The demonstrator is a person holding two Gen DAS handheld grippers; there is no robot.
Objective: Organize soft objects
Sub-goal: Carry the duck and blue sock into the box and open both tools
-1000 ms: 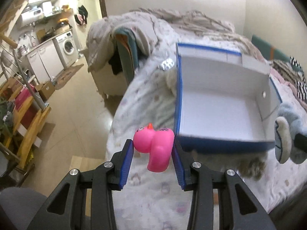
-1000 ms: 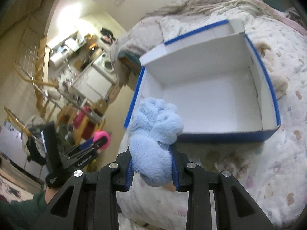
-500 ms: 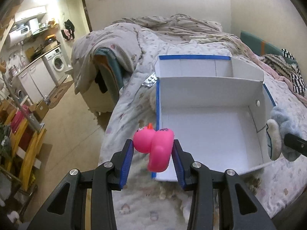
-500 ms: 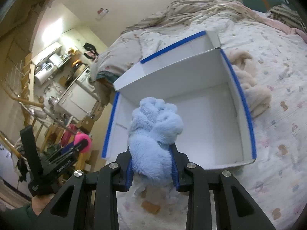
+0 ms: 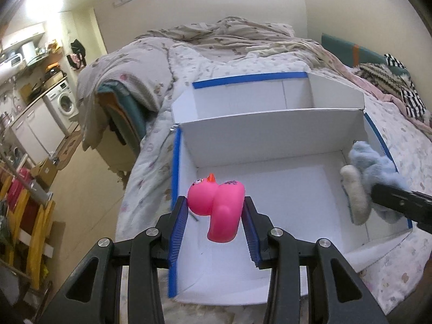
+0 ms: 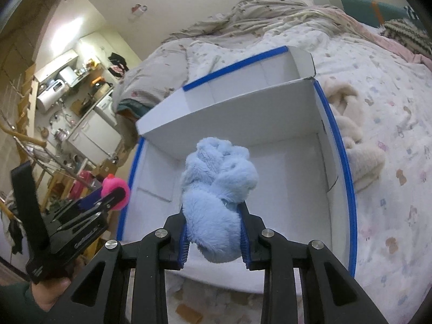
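We are holding a pink rubber duck point(image 5: 219, 207) clamped in the left gripper point(image 5: 215, 230), above the near left corner of the open white box point(image 5: 272, 137) sitting on the bed point(image 6: 388, 124). Our right gripper point(image 6: 213, 236) is squeezing a blue plush toy point(image 6: 217, 189) over the box's middle. A cream plush point(image 6: 353, 140) is lying on the bed against the box's right wall, and a rumpled quilt point(image 5: 237, 35) is bunching beyond it.

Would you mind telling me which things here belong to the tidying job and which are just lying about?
Job: pink rubber duck in left claw; blue plush toy in right claw; white box.

Lying about: cream plush, quilt, washing machine.
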